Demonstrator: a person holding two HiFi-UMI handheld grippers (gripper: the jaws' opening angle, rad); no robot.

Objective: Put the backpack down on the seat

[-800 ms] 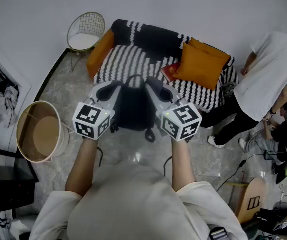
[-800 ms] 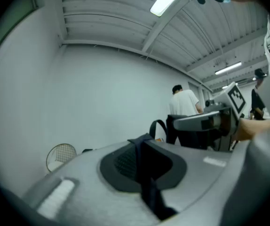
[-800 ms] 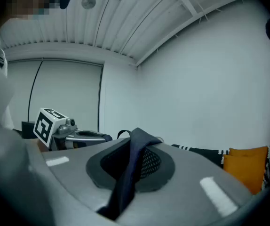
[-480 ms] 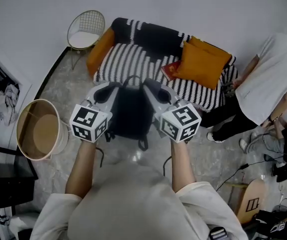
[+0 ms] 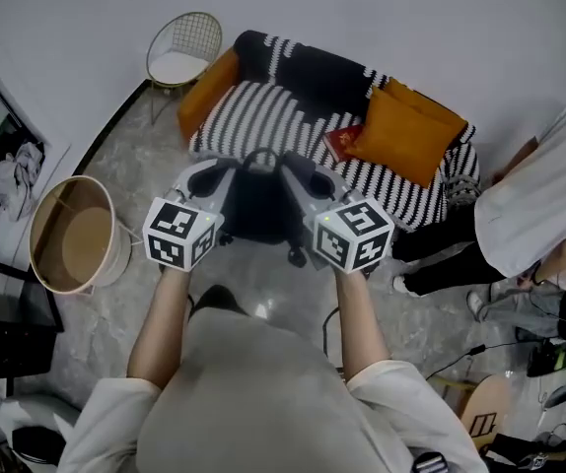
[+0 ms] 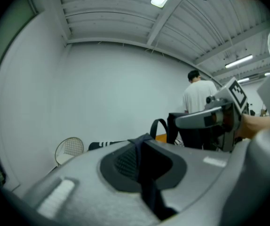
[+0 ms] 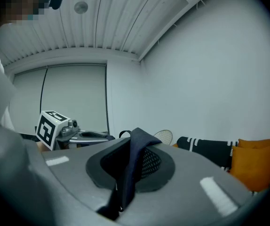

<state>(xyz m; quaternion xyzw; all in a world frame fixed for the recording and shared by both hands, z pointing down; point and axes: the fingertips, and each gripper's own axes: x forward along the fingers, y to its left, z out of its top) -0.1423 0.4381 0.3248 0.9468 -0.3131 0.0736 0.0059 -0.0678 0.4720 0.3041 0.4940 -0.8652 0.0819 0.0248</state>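
Just in front of the black-and-white striped fabric sofa (image 5: 263, 116), the black fabric backpack (image 5: 258, 210) hangs in the air between my 2 tools. It is above the grey marbled floor (image 5: 155, 156) and short of the seat.

The left gripper (image 6: 142, 147) is clamped tight on a dark woven shoulder strap (image 6: 146, 182). The right gripper (image 7: 132, 147) is pinched just as narrow on the other dark webbing strap (image 7: 125, 173). Each strap runs flat across a textured black pad and droops out below it.

I judge this to be the carry step: the bag is off the floor and close to the sofa, not yet set down. As I read it, the next move calls for taking both hands forward together over the seat edge. Then I'd lower until the cushion takes the weight, and only then let the jaws part.

The open patch of seat lies between the orange cushion (image 5: 204, 92) at the left armrest and the red book (image 5: 342, 141) beside the plump orange cushions (image 5: 406, 131), so I'd aim there.

The backpack looks soft and slumping, with its top loop handle (image 5: 261, 156) arched up, so it will probably sag or tip once released. The sofa cover looks knitted and yielding, and the gripper shells are smooth grey plastic.
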